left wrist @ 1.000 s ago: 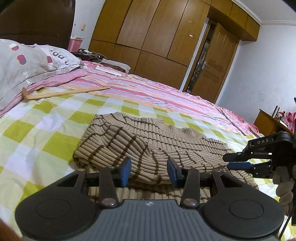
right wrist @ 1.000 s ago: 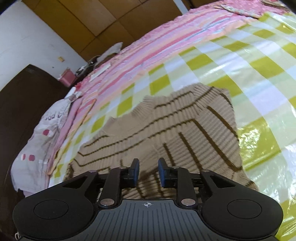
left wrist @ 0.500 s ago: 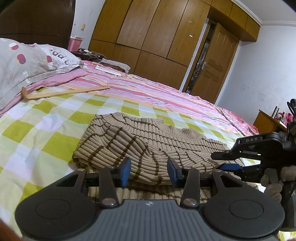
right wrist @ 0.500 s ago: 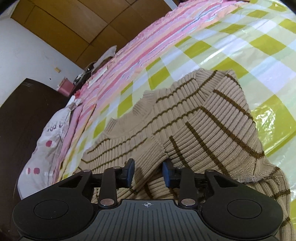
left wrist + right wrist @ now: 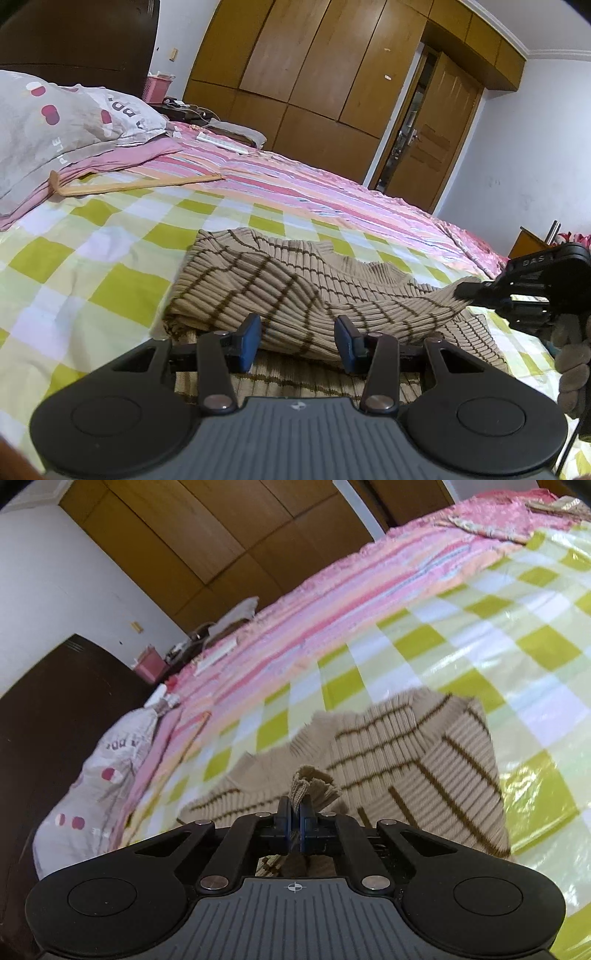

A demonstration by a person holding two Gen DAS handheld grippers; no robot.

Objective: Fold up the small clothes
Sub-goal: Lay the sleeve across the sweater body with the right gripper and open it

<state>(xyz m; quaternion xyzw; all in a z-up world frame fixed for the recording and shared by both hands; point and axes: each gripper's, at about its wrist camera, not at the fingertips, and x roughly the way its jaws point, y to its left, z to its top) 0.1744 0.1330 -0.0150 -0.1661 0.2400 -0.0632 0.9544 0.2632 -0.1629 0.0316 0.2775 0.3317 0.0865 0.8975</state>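
Our right gripper (image 5: 295,818) pinching a bunched edge of the beige ribbed sweater with brown stripes (image 5: 266,295), our left gripper (image 5: 297,341) parted over its fold, green-checked bedsheet (image 5: 110,266) beneath

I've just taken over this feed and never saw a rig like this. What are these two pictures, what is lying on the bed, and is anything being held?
No robot arm here: a person holds one two-finger gripper in each hand, each with a fisheye camera looking along its fingers. One picture is from the left gripper, the other from the right gripper. On the green-and-white checked bedsheet lies a beige ribbed sweater with brown stripes, partly folded. The left gripper's blue pads stand apart over the near fold, gripping nothing. The right gripper has just closed and pinches a bunched bit of the sweater's edge, which the left view shows raised off the bed. Further back lie a grey spotted pillow and a wooden hanger.
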